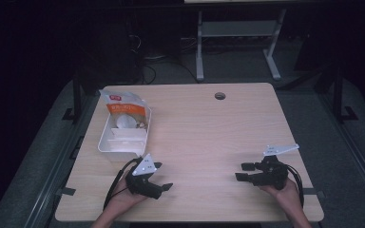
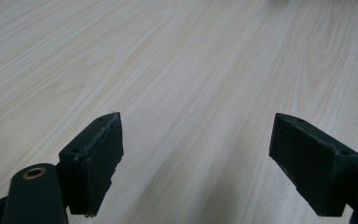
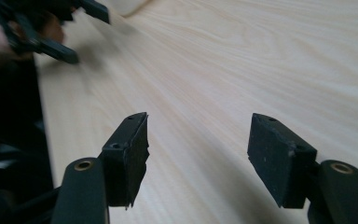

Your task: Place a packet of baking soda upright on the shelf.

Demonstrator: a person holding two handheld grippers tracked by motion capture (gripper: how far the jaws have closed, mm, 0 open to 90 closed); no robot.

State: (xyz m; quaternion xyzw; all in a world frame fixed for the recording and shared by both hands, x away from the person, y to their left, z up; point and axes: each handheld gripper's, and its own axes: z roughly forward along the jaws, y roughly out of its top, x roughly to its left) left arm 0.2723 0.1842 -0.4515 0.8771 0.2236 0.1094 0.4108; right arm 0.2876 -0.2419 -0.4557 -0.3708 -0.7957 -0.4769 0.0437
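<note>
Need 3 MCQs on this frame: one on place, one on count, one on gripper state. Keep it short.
1. Where on the light wooden table does the white plastic bin sit?
A. far left part
B. near right corner
C. centre

2. How many round holes show in the tabletop?
A. none
B. one
C. three

3. How do the jaws of the left gripper stand?
A. shut on a pouch
B. shut on nothing
C. open, nothing between them

Answers:
1 A: the high view shows the bin by the left edge, with the orange-and-white pouch leaning out of its far end.
2 B: a single round hole lies near the far edge.
3 C: bare wood shows between the pads.
</note>
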